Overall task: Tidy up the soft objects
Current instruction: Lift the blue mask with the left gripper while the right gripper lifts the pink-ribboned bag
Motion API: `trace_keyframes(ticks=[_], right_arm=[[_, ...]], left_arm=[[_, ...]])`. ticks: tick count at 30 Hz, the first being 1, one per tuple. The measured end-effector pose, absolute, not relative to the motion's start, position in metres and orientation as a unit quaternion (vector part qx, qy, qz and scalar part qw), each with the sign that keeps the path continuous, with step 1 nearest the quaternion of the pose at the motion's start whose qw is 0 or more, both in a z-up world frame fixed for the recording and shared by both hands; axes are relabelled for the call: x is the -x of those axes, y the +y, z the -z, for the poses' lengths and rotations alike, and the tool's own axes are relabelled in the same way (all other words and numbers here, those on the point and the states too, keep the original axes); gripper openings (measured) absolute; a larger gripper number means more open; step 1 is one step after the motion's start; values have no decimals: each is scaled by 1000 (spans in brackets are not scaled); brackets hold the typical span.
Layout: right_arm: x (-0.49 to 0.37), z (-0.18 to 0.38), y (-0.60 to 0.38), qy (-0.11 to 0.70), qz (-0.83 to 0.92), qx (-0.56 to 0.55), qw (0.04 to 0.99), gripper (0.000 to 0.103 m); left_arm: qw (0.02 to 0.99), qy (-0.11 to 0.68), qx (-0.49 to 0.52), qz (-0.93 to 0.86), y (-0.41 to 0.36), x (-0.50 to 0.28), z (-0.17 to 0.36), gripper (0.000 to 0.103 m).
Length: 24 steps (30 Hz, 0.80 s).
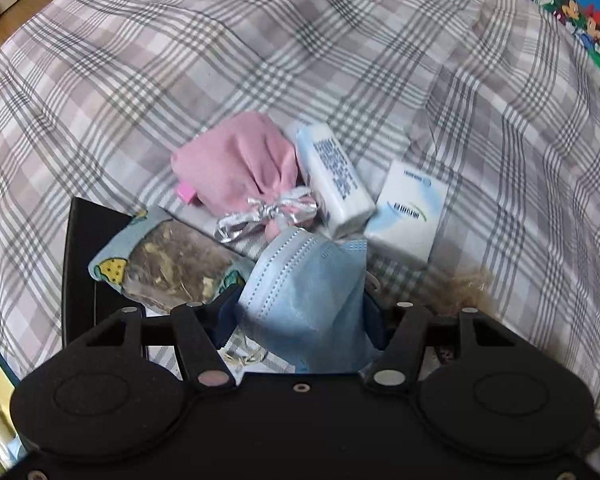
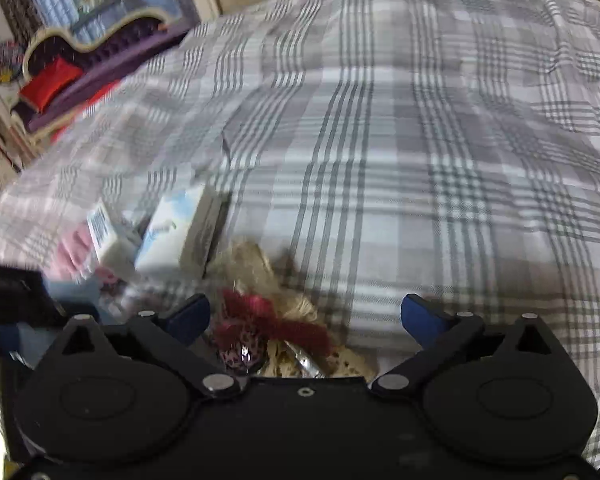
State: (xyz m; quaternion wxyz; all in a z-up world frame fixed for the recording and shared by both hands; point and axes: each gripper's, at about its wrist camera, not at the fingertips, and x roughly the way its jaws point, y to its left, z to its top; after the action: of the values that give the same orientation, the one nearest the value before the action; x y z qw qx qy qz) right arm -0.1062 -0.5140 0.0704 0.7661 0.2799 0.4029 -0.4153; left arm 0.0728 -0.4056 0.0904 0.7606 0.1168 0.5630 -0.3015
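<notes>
Pinching the blue face mask between my left fingers, lifted over the pile on the plaid bed to sort it. Right fingers spread wide, empty, above the straw bundle, nothing gripped.

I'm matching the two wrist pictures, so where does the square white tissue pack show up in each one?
Left wrist: square white tissue pack right of centre, beside the long pack.
Right wrist: left of centre, blurred.
Shared landmark: pink pouch, at far left in the right view.
</notes>
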Motion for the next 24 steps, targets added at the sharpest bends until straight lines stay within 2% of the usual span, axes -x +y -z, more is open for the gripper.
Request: trace_keyframes(ticks=[6, 12, 19, 20, 21, 22, 23, 24], right_arm=[[93, -61, -506, 431, 416, -248, 761, 102], [95, -72, -500, 405, 404, -237, 785, 102], [75, -53, -495, 465, 404, -189, 765, 101], [75, -53, -495, 465, 406, -187, 764, 100], [75, -53, -494, 463, 406, -187, 766, 93], [75, -55, -493, 459, 407, -184, 768, 81], [75, -56, -491, 455, 411, -178, 770, 76], [76, -57, -490, 453, 411, -175, 771, 75]], left_arm=[[760, 562, -116, 304, -400, -72, -97, 57], [760, 564, -117, 303, -391, -66, -98, 57], [760, 562, -124, 302, -387, -59, -100, 57], [760, 561, -125, 302, -386, -58, -101, 57], [760, 561, -125, 302, -385, -58, -101, 57], [760, 561, -125, 303, -384, -57, -102, 57], [760, 561, -125, 303, -384, -57, -103, 57], [761, 561, -125, 303, -383, -57, -104, 57]])
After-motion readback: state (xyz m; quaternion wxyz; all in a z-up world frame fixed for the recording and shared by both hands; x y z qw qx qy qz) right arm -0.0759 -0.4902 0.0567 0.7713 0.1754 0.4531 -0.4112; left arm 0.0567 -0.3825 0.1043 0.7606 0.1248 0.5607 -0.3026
